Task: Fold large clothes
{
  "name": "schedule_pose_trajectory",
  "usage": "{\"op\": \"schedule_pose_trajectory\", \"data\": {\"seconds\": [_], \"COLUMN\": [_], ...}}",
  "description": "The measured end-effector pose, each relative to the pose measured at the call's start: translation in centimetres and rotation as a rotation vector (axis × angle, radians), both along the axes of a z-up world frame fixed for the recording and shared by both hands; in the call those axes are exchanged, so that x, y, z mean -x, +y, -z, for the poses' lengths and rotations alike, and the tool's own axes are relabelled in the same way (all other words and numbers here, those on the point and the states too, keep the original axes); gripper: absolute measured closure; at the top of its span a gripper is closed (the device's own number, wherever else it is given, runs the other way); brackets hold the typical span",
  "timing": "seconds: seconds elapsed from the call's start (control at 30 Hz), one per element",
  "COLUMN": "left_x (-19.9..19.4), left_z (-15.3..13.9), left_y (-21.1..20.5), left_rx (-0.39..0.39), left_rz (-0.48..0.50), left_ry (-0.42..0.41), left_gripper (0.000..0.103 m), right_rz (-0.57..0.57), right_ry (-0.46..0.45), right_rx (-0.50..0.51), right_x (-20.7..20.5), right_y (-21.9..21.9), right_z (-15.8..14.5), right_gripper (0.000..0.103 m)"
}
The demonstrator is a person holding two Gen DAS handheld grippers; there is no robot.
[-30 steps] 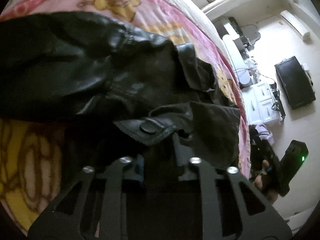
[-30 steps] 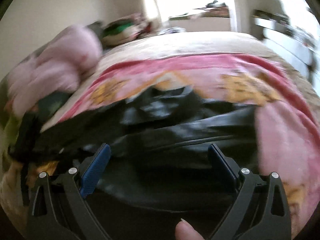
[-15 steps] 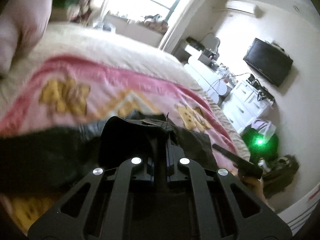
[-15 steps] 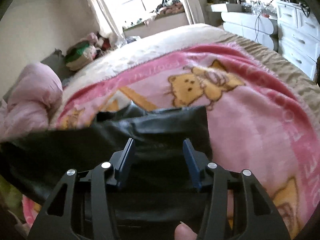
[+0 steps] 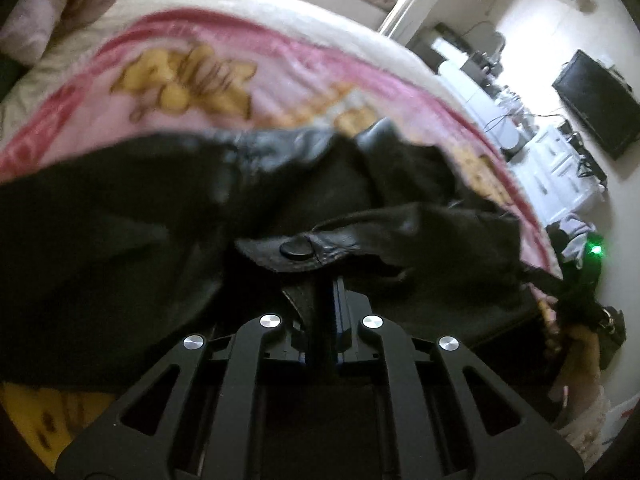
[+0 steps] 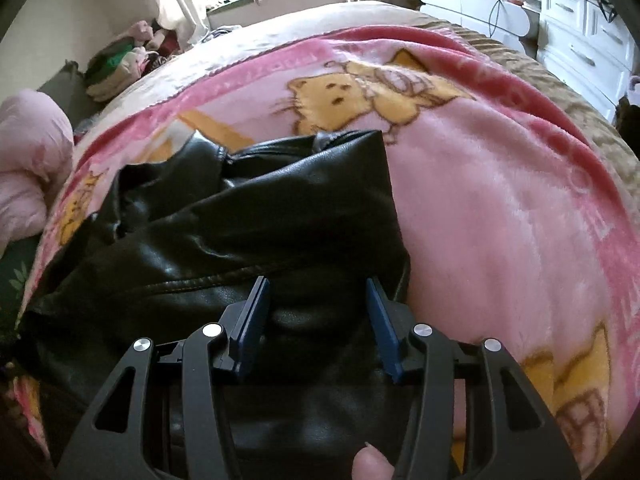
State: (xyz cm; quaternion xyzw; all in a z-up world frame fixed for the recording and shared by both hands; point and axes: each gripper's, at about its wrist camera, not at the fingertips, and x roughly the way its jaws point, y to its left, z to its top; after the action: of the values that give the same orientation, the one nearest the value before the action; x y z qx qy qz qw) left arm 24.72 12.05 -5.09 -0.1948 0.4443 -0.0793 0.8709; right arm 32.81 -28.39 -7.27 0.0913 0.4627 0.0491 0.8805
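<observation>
Lying crumpled on the pink bed blanket (image 6: 500,208), black leather jacket (image 6: 248,240), long axis near-to-far: left gripper (image 5: 326,300) jaws clamped on its snap-tab edge; right gripper (image 6: 318,320) jaws, just closing, half apart astride its near-right fold.

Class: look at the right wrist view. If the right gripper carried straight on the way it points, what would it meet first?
Most likely the black leather jacket, already lying between the right gripper's part-open jaws. The pink blanket lies beneath and beyond it. Depth is hard to judge here.
</observation>
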Motion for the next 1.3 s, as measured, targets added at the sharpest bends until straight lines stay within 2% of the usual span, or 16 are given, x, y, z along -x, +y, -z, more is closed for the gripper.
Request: {"op": "schedule_pose_trajectory", "data": {"seconds": [0.1,0.2,0.27,0.33,0.37,0.43,0.5,0.67,0.8,0.87,1.0,1.1,1.17,1.3], "left_x": [0.3,0.7,1.2,1.9,2.2,3.0,3.7,5.1,5.5,5.2,4.4,3.9,3.9,4.4], "left_z": [1.3,1.1,0.4,-0.3,-0.7,-1.7,-2.7,-5.1,-5.4,-4.6,-2.0,0.7,1.8,1.4], "left_y": [0.2,-0.2,-0.4,-0.5,-0.5,-0.4,-0.4,-0.9,-2.3,-3.3,-4.2,-3.7,-3.2,-3.5], "left_rx": [-0.003,-0.047,-0.080,-0.110,-0.123,-0.144,-0.165,-0.199,-0.191,-0.193,-0.227,-0.191,-0.161,-0.174], "left_rz": [0.002,0.016,0.012,0.009,0.006,-0.004,-0.014,-0.023,-0.013,0.017,0.009,0.008,0.006,0.016], "left_ry": [0.008,-0.006,-0.008,-0.025,-0.034,-0.050,-0.069,-0.114,-0.107,-0.081,0.004,0.090,0.091,0.073], "left_gripper": [0.096,0.094,0.086,0.074,0.072,0.065,0.059,0.050,0.033,0.032,0.030,0.030,0.030,0.030], "right_rz": [-0.016,-0.046,-0.069,-0.098,-0.113,-0.148,-0.173,-0.225,-0.250,-0.271,-0.284,-0.273,-0.260,-0.235], "right_ry": [-0.013,-0.035,-0.059,-0.099,-0.117,-0.145,-0.153,-0.152,-0.128,-0.103,-0.075,-0.019,0.028,0.061], "right_rx": [0.043,0.102,0.090,0.091,0.096,0.093,0.059,0.013,-0.029,-0.066,-0.058,-0.049,-0.045,-0.040], "right_x": [0.2,0.9,1.6,2.5,2.9,3.8,4.5,6.1,7.2,7.7,8.4,8.6,8.5,8.4], "right_y": [0.7,1.7,2.3,3.1,3.5,4.4,5.0,6.1,7.2,8.0,9.1,9.4,9.3,9.4], "right_z": [0.2,-0.4,-1.4,-2.5,-3.0,-3.9,-4.6,-5.6,-5.4,-5.1,-4.2,-2.8,-1.6,-0.5], "right_gripper": [0.056,0.049,0.039,0.035,0.035,0.027,0.022,0.020,0.019,0.019,0.019,0.018,0.018,0.018]}}
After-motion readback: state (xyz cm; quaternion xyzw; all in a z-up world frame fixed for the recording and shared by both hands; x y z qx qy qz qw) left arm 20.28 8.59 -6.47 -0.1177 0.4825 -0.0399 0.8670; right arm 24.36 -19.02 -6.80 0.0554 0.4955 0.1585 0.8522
